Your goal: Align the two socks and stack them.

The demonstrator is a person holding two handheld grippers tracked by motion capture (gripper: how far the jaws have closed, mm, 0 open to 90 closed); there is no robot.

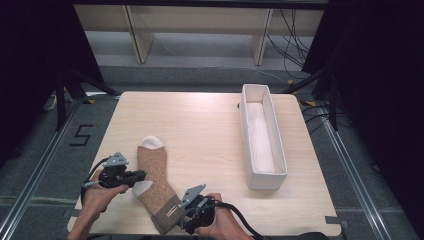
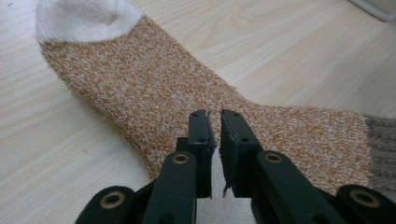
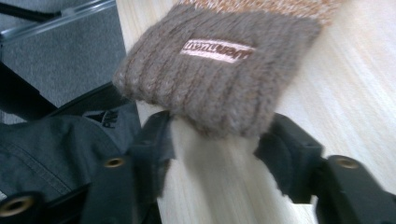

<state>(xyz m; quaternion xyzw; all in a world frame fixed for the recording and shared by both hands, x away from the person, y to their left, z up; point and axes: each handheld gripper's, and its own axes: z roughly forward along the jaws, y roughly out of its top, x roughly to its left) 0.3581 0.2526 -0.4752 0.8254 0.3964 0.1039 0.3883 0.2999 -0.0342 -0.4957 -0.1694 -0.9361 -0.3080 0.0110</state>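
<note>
On the near left of the bench [image 1: 210, 125], the left gripper [image 1: 140, 175] lies low beside the sock [image 1: 155, 175], its tips at the cream heel patch; in the left gripper view its jaws stand almost together with only a thin slit between them, right at the heel edge of the sock [image 2: 154, 93], and whether any fabric is pinched in that slit cannot be told. The sock lies flat on the near part of the bench, left of centre, running from a cream toe at the far end through a speckled orange-brown foot and leg to a ribbed grey-brown cuff at the near edge. The cuff carries a small pale woven label with dark lettering, too blurred to read. Just right of the cuff, the right gripper [image 1: 186, 212] sits at the near edge of the bench; in the right gripper view its jaws stand apart on either side of the cuff end of the sock [image 3: 219, 74], not pressing on it. Well to the right, near the bench's right edge, a long white box [image 1: 246, 125] lies lengthwise from near to far, open on top, with a bare pale floor inside.
</note>
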